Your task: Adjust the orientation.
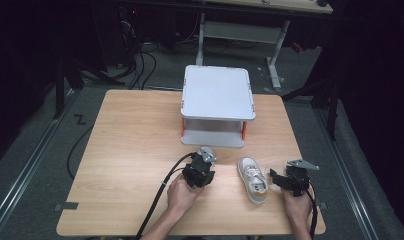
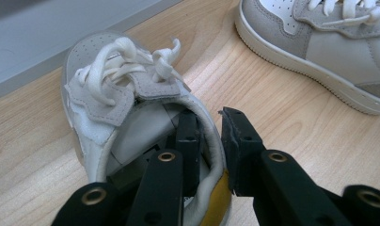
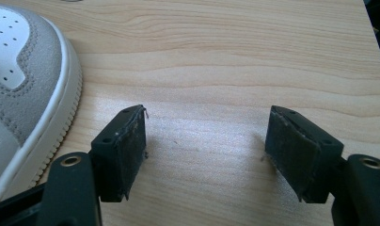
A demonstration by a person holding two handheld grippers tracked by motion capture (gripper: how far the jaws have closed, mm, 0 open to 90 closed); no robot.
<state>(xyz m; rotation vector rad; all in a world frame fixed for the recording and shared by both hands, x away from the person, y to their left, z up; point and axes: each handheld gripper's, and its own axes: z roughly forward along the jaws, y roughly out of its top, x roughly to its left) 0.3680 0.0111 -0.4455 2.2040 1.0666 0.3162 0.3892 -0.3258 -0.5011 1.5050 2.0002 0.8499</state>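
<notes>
My left gripper (image 2: 209,117) is shut on the heel collar of a white and grey sneaker (image 2: 113,89), one jaw inside the shoe and one outside. That sneaker has white laces and a yellow heel patch. In the high view the left gripper (image 1: 201,166) sits at the table's front centre and covers this shoe. The matching second sneaker (image 1: 252,180) lies on the table between both grippers, and it appears again as a sneaker (image 2: 320,42) at the upper right. My right gripper (image 3: 207,125) stands open over bare wood, just right of that sneaker (image 3: 19,84). From above, the right gripper (image 1: 279,179) is by the shoe's heel side.
A grey two-level shelf (image 1: 217,95) with orange posts stands at the back centre of the wooden table (image 1: 135,130). Another desk and cables lie on the dark floor beyond. The person's hands come in at the front edge.
</notes>
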